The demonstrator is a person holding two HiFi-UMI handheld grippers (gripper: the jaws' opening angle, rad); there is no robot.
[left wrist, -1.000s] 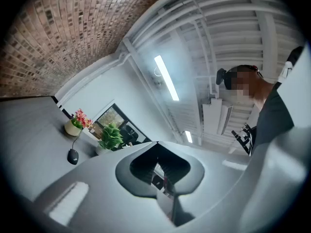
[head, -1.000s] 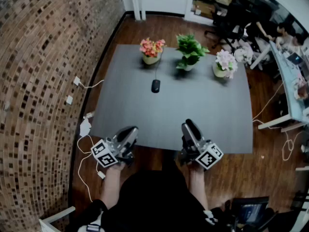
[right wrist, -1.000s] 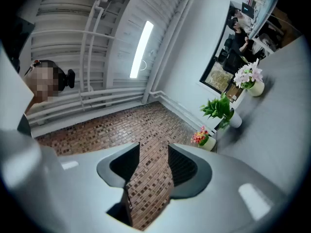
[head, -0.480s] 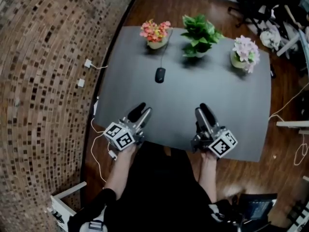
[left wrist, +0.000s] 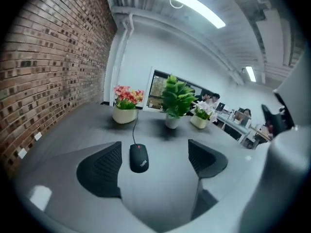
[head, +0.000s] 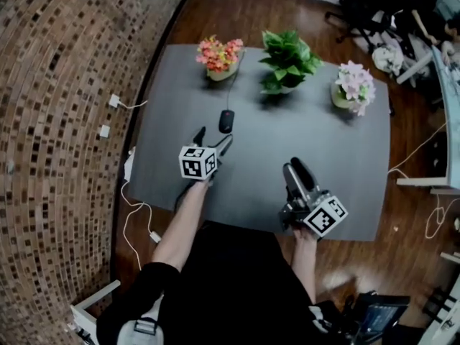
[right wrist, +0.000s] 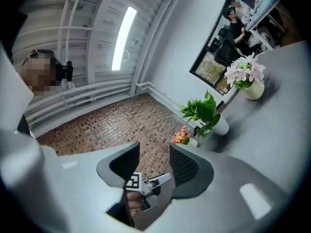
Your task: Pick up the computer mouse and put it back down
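There was one table (head: 345, 164), grey, and on it one mouse (head: 226, 121), black, with its cable running back toward the pots. At the far edge stood three pots in a row: one with red and orange flowers (head: 219, 54), one with a green plant (head: 287, 60), and one with pale pink flowers (head: 352, 86). There were two grippers, one in each hand.

The left gripper (head: 213, 138) was stretched out over the table, pointing at the mouse and somewhat downward. Its jaws were opening and already stood wide apart. In the left gripper view the mouse lay flat on the table between the two jaws, nearer to the left one, and neither pad pressed on it. It seemed that the tips were just short of the mouse, but the head view was too small to be sure.

The right gripper (head: 296, 167) was over the near edge of the table. Its jaws stood a little apart, with nothing between them.

Compared with the earlier frames, the left gripper had gone forward from the near edge to the mouse, and its jaws, together before, had parted. The right gripper had kept almost the same place. The mouse and the pots had not moved on the table.
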